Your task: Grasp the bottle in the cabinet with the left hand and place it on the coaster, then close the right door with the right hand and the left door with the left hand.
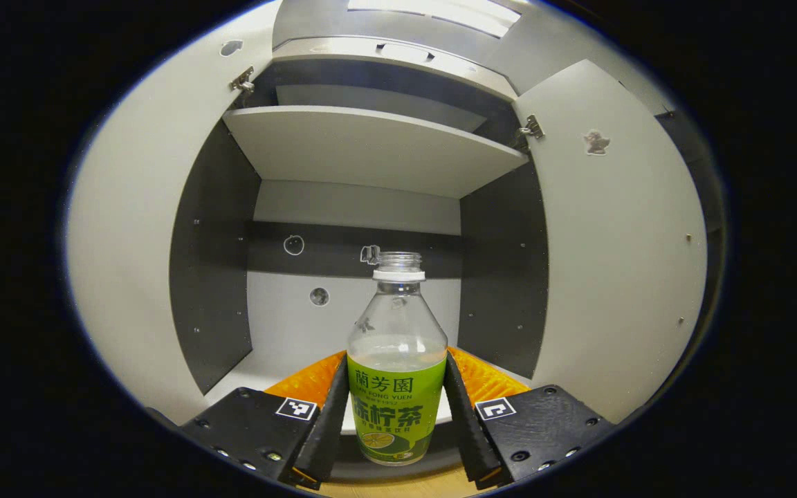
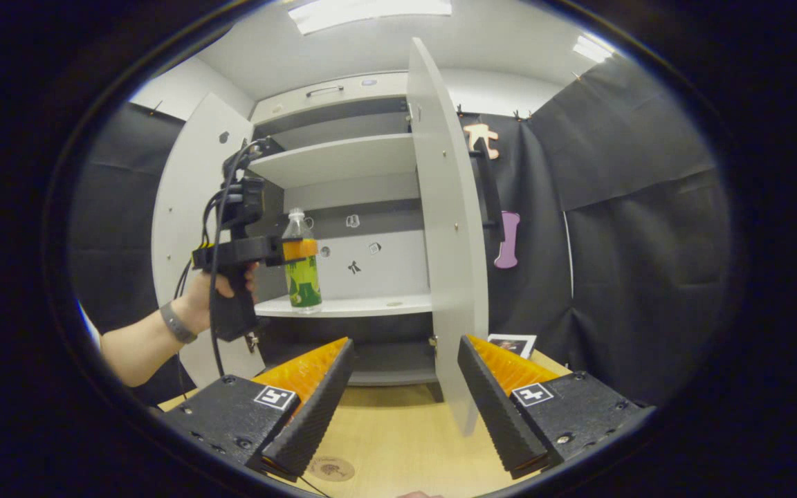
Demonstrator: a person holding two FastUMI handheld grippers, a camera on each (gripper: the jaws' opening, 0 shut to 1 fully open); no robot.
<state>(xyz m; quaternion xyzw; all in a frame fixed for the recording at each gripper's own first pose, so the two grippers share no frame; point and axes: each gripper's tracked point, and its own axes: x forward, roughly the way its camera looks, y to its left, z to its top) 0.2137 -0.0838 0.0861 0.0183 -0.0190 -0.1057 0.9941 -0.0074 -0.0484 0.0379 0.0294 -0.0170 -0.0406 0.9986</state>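
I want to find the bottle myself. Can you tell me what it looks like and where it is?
Look at the cabinet with both doors open. On its lower shelf stands the bottle, upright, with the left gripper closed around it. It is clear, has no cap and wears a bright green label.

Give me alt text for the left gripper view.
The left gripper has both fingers pressed on a clear plastic bottle with a green label, uncapped, standing upright on the lower shelf of an open grey cabinet, both doors swung wide.
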